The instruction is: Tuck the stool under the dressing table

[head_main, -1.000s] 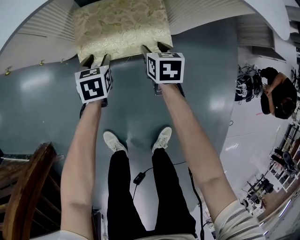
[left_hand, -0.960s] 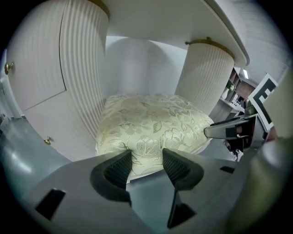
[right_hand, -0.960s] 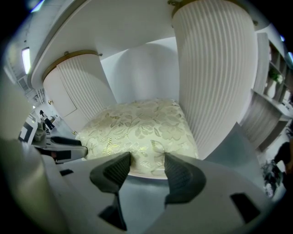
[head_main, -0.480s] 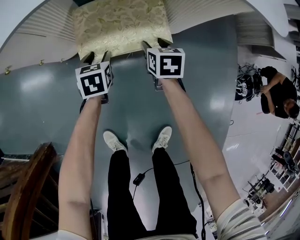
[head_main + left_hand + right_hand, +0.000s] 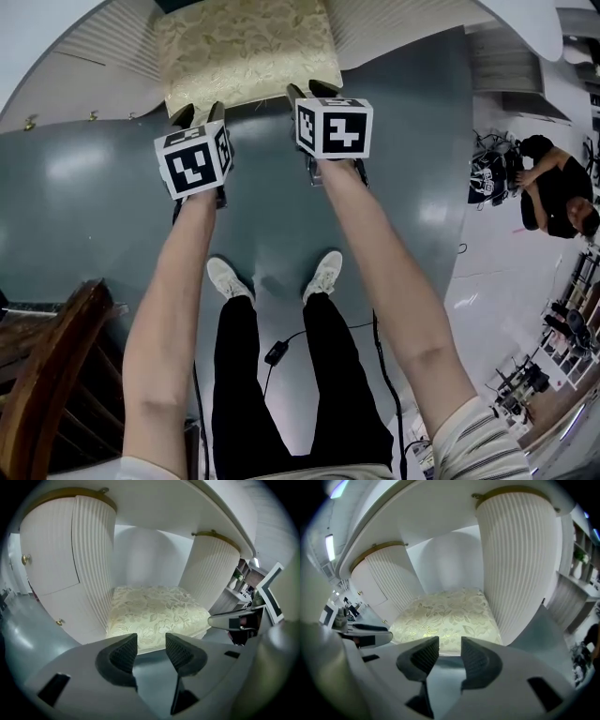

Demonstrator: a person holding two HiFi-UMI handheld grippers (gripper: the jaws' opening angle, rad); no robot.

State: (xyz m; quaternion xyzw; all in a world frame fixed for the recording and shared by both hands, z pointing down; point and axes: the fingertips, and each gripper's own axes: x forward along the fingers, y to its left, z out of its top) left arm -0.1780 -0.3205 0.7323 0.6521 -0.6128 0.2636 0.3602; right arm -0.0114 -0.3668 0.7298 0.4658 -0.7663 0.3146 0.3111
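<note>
The stool, with a gold floral cushion, stands between the white fluted pedestals of the dressing table, under its top. My left gripper hovers just short of the cushion's near left edge. My right gripper hovers at the near right edge. In the left gripper view the cushion lies just beyond the left gripper. In the right gripper view the stool lies just past the right gripper. Both pairs of jaws have just been closing, the right more, with nothing between them; both stand open.
A fluted pedestal stands left of the stool and another pedestal right of it. A wooden chair is at my lower left. A cable lies on the grey floor by my feet. A person crouches far right.
Both grippers have lifted a little away from the stool's near edge. The right jaws stand narrower than before. The stool has not visibly moved.
</note>
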